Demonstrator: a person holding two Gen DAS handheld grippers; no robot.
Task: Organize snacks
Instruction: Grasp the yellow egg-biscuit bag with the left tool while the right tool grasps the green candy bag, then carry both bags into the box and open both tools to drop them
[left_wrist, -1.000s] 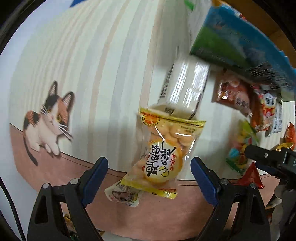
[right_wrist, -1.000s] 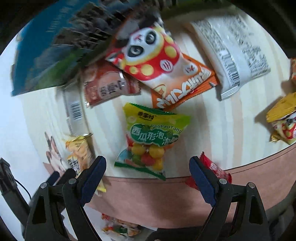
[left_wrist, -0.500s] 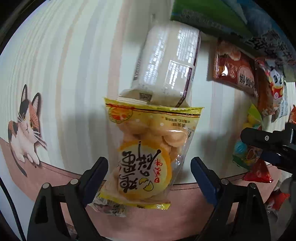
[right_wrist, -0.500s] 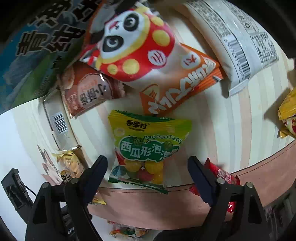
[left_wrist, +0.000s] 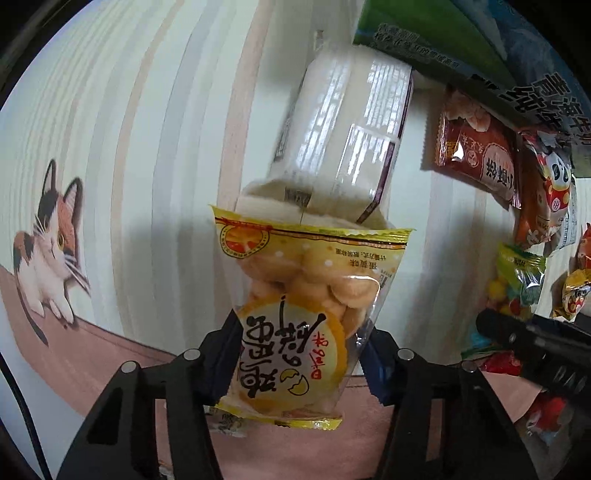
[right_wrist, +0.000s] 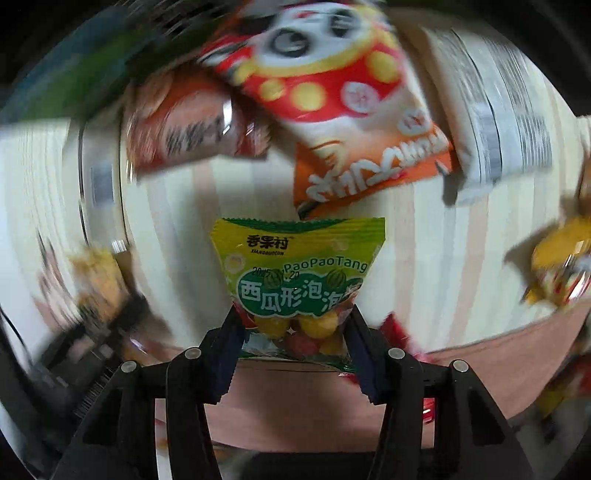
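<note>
Two grasps | left gripper (left_wrist: 301, 354) clamps yellow egg-biscuit bag (left_wrist: 306, 317) | right gripper (right_wrist: 295, 334) pinches watermelon bubble-gum bag (right_wrist: 299, 273) | lift gently; panda packet (right_wrist: 332, 92) at 12 o'clock

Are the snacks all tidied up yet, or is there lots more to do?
Nothing looks sorted yet. In hand now: the left gripper is shut on the yellow biscuit bag, and the right gripper is shut on the green candy bag. Left to do: the panda bag, the red-brown packet and the white packet lie scattered on the striped mat.
</note>
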